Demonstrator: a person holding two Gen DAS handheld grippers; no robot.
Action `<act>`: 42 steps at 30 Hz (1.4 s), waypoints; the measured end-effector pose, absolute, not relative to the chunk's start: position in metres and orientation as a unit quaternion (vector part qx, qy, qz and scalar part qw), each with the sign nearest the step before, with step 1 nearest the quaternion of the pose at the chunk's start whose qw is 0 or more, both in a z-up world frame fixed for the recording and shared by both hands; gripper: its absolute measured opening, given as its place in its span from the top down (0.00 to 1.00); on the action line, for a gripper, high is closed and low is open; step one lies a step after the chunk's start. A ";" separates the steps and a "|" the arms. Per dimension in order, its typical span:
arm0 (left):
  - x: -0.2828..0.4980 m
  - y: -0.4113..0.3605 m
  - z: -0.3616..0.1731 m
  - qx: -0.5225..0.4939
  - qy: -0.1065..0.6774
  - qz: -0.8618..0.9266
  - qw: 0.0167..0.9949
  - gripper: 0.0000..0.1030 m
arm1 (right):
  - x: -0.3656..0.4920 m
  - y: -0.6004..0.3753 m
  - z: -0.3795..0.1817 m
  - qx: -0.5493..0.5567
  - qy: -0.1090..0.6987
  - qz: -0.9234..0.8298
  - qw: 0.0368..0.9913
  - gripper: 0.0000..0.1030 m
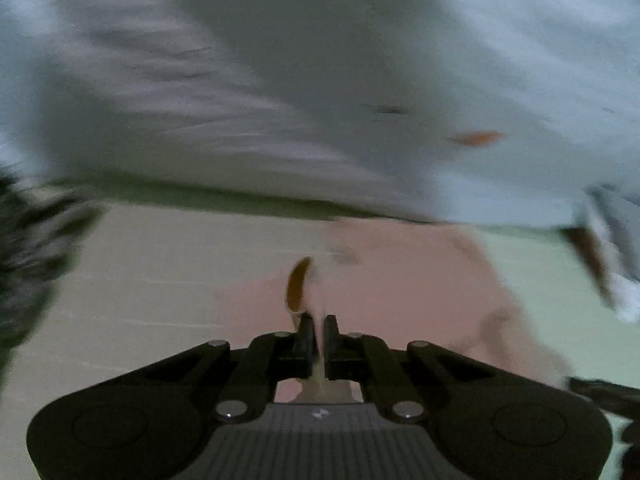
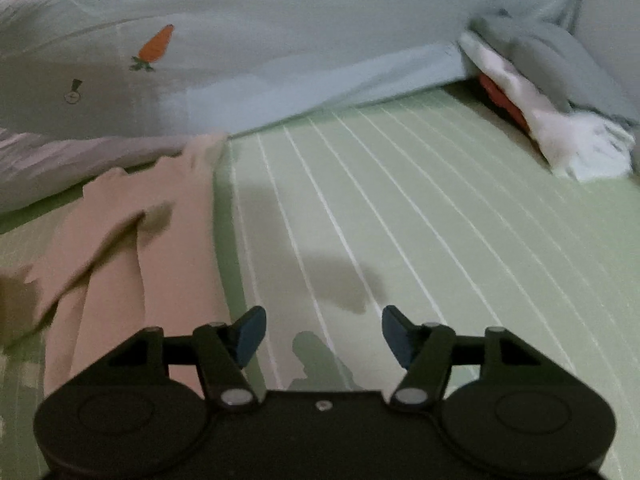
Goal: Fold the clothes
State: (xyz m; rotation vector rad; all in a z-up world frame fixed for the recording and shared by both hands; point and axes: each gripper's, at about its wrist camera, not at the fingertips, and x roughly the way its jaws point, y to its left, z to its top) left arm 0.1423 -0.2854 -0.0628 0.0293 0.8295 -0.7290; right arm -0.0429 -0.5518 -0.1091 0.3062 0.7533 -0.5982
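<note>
Pink fabric, a thin garment (image 2: pixel 120 248), lies crumpled on a green striped bed sheet (image 2: pixel 400 208), ahead and to the left of the right tongs (image 2: pixel 323 336). Its surface shows loose ridges and a turned-over flap; no squared edges or stacked layers are visible, so folding is judged to be at an early stage at best.

Left tongs (image 1: pixel 319 334): jaws are drawn nearly together on a thin edge of pale cloth that runs up between them. This appears to be a hem of the pink garment (image 1: pixel 400 280), which spreads out directly ahead of the left tongs. An orange-brown patch just beyond the tips cannot be identified. The left view is heavily blurred, so the exact edge held cannot be confirmed.

Right tongs: jaws stand wide apart with nothing between them, over bare sheet. The garment sits just beside the left finger, apart from it.

Surroundings: a pale blue quilt with a carrot print (image 2: pixel 156 46) is bunched across the far side, beyond both tongs. A grey and white plush toy (image 2: pixel 560 92) lies far ahead to the right of the right tongs. A dark furry item (image 1: pixel 28 248) shows at the left edge of the left view; its nature is unclear.

Assessment: one edge is secured. Remaining work, as judged, includes a second grasp by the right tongs, spreading the garment flat, then making every fold.
</note>
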 end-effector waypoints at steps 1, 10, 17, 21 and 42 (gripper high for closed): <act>0.132 -0.296 -0.065 0.020 0.401 -0.364 0.841 0.95 | -0.044 -0.550 -0.108 0.145 0.359 -0.283 0.878 0.37; 0.076 -0.327 -0.080 0.059 0.436 -0.405 0.801 0.32 | -0.051 -0.530 -0.098 0.131 0.340 -0.250 0.897 0.25; 0.095 -0.295 -0.088 0.048 0.441 -0.296 0.846 0.18 | -0.021 -0.502 -0.095 0.097 0.339 -0.189 0.917 0.24; 0.106 -0.284 -0.098 0.041 0.456 -0.246 0.854 0.14 | 0.011 -0.483 -0.102 0.088 0.348 -0.146 0.922 0.24; 0.094 -0.275 -0.071 0.047 0.402 -0.250 0.880 0.12 | 0.002 -0.465 -0.096 0.162 0.357 -0.052 0.919 0.99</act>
